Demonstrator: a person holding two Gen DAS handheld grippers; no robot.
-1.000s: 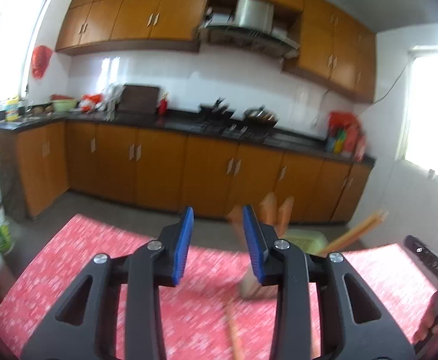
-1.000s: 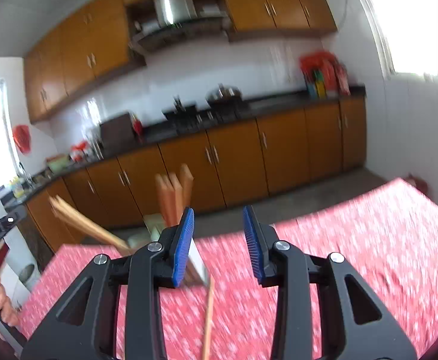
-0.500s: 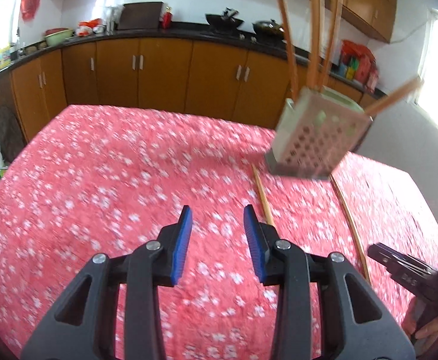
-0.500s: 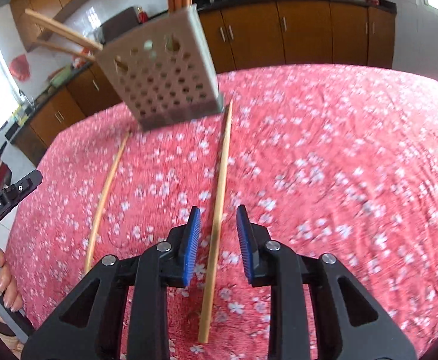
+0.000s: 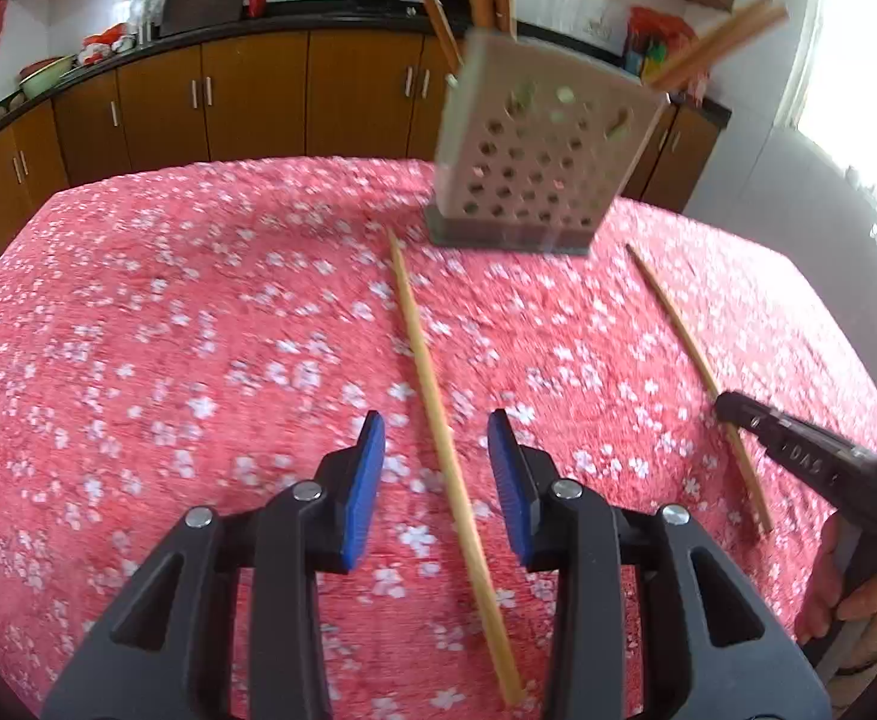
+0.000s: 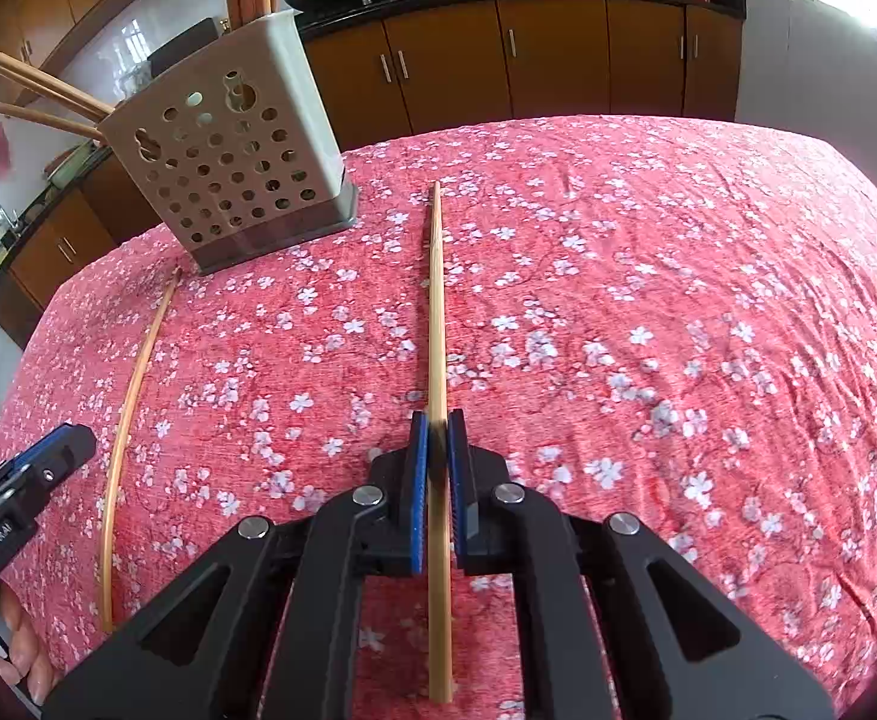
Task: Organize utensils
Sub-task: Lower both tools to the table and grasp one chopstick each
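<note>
Right claw (image 6: 437, 420) clenched on its chopstick (image 6: 437, 324); left claw (image 5: 435, 450) hung released over the other (image 5: 432, 396). Several already stood in the holder (image 6: 240, 162), two still on the desk (image 6: 678, 300).

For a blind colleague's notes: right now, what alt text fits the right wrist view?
The right gripper has its jaws shut on a wooden chopstick lying on a red floral tablecloth. A perforated utensil holder stands behind, left.
</note>
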